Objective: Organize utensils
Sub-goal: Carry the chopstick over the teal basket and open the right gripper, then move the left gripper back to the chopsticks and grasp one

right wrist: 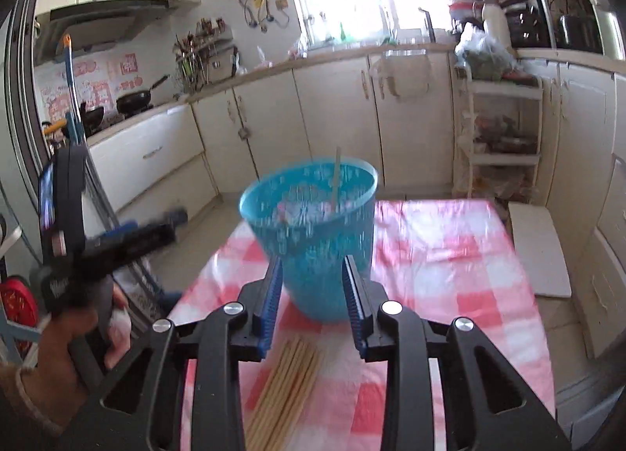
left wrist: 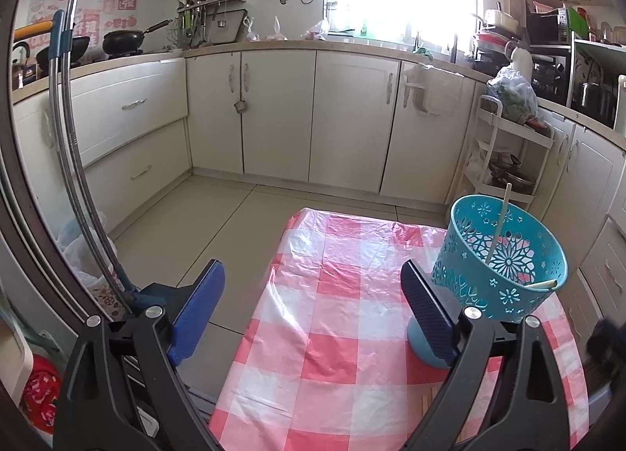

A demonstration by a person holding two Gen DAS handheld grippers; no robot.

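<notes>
A turquoise perforated basket stands on the pink checked tablecloth, with a pale chopstick leaning inside it. In the right wrist view the basket is blurred and sits just ahead of my right gripper, whose jaws are open on either side of its base. A bundle of wooden chopsticks lies on the cloth under that gripper. My left gripper is open and empty, to the left of the basket; it also shows in the right wrist view.
Cream kitchen cabinets run along the back and sides. A white rack cart stands at the right. A mop handle leans at the left. A white board lies on the floor right of the table.
</notes>
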